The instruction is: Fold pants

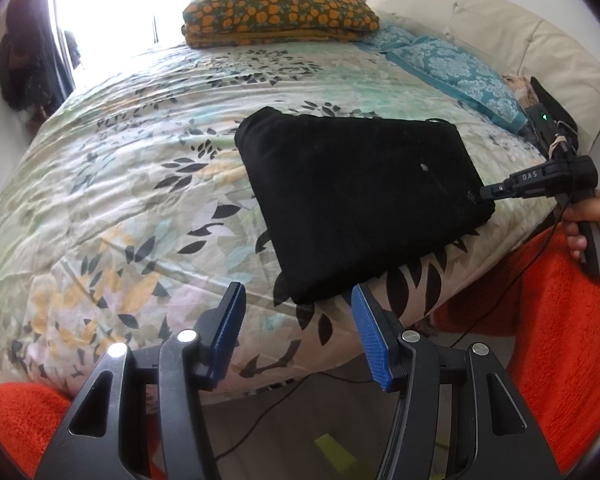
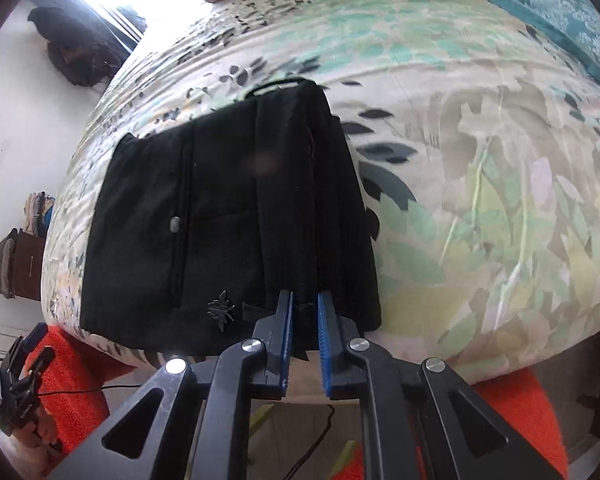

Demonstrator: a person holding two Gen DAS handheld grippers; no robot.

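The black pants (image 1: 360,196) lie folded into a compact rectangle on the floral bedspread (image 1: 140,184), near the bed's near edge. My left gripper (image 1: 298,300) is open and empty, its blue pads just short of the bundle's near corner. In the right wrist view the pants (image 2: 220,220) fill the middle, with a small embroidered emblem (image 2: 221,306) near the front edge. My right gripper (image 2: 304,304) has its jaws closed to a narrow gap on the bundle's near edge. That gripper also shows in the left wrist view (image 1: 488,192), touching the bundle's right corner.
An orange-flowered pillow on a folded blanket (image 1: 280,16) and a teal patterned pillow (image 1: 456,68) lie at the head of the bed by a cream headboard (image 1: 500,24). Orange fabric (image 1: 572,320) hangs by the bed's near edge. A cable (image 1: 260,424) runs over the floor below.
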